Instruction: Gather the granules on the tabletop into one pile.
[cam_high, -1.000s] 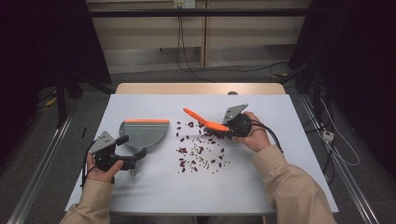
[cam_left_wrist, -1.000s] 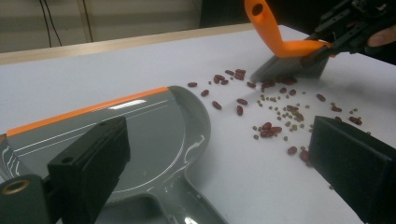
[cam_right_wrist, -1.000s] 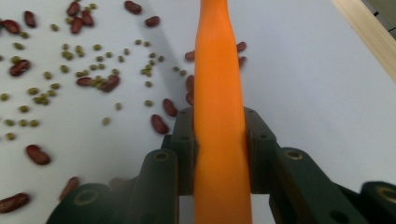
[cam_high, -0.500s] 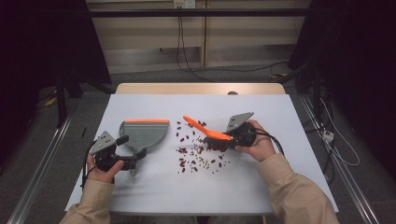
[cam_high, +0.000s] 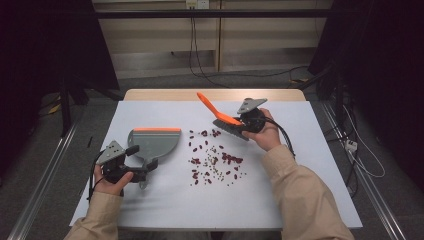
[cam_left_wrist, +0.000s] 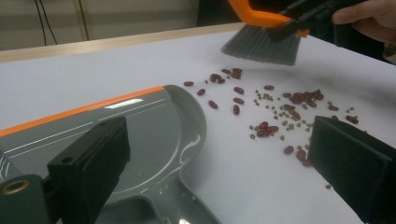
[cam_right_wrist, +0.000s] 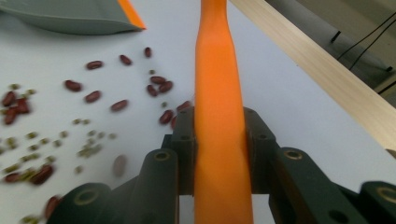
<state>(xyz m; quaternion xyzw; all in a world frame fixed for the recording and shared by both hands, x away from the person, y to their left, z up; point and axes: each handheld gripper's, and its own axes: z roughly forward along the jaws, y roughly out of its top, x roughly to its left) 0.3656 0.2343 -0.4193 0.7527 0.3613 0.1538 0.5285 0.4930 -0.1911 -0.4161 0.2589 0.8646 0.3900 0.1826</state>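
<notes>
A grey dustpan (cam_high: 152, 140) with an orange lip lies flat on the white table (cam_high: 300, 190), left of a scatter of red beans and small green beans (cam_high: 215, 161). My left gripper (cam_high: 141, 157) stands open at the pan's handle, its jaws wide apart on either side of the handle (cam_left_wrist: 159, 205). My right gripper (cam_high: 239, 122) is shut on the orange handle (cam_right_wrist: 217, 70) of a small brush (cam_high: 227, 127). The grey bristles (cam_left_wrist: 261, 44) hang just above the table beyond the far edge of the beans (cam_left_wrist: 271, 107). The pan's lip (cam_right_wrist: 70, 16) faces the beans (cam_right_wrist: 93, 95).
The table's wooden far edge (cam_high: 215, 94) runs behind the brush. Cables (cam_high: 285, 137) trail from the right gripper over the table's right half. Dark floor and metal rails (cam_high: 45, 175) flank the table.
The right gripper first swept the brush toward me over the beans, then lifted it back to the far side of the scatter. The left gripper and dustpan stayed put.
</notes>
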